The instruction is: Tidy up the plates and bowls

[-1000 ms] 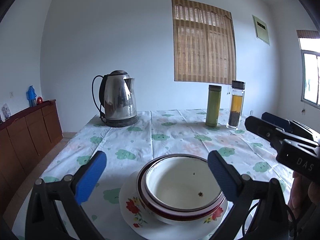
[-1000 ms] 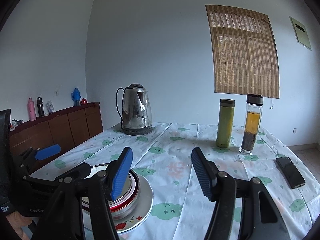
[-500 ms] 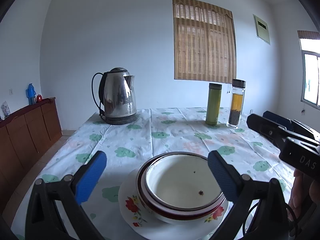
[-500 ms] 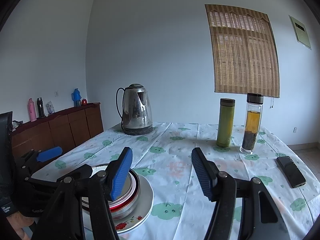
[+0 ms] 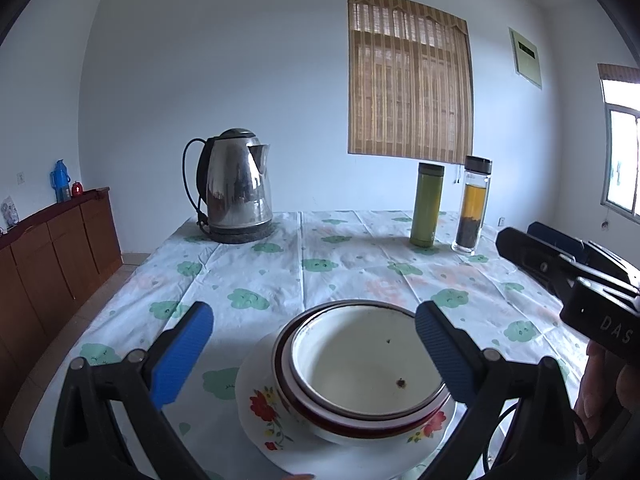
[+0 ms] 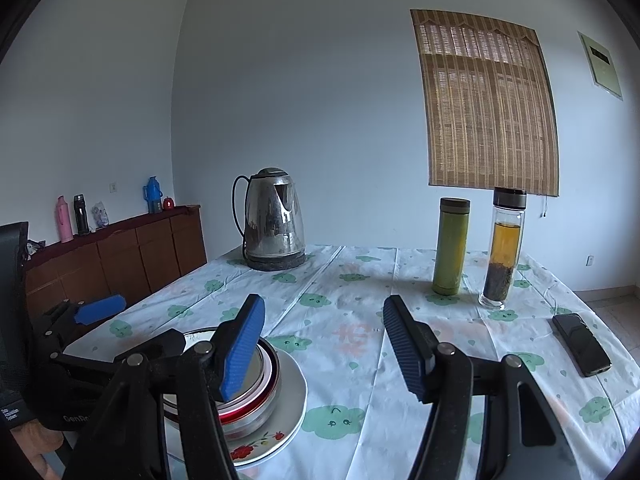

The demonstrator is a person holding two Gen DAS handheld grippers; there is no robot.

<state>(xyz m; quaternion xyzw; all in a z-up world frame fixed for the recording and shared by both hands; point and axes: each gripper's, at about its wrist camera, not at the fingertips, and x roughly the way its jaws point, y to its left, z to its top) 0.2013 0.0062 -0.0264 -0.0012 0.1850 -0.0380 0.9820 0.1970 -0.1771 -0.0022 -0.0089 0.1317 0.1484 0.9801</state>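
A white bowl [image 5: 360,364] sits nested in a red-rimmed bowl [image 5: 288,388], and both stand on a white plate with red flowers [image 5: 260,412] at the near edge of the table. My left gripper [image 5: 314,352] is open, its blue pads on either side of the stack, a little above it. My right gripper [image 6: 324,348] is open and empty, to the right of the stack [image 6: 268,376]. The right gripper also shows at the right edge of the left wrist view [image 5: 568,276].
A steel kettle [image 5: 234,190] stands at the table's far left. A green flask [image 5: 427,205] and a glass tea bottle [image 5: 473,205] stand at the far right. A black phone [image 6: 582,344] lies at the right. A wooden sideboard [image 6: 120,256] lines the left wall.
Both grippers have lifted very slightly and stayed open. The bowls and the plate have not moved.
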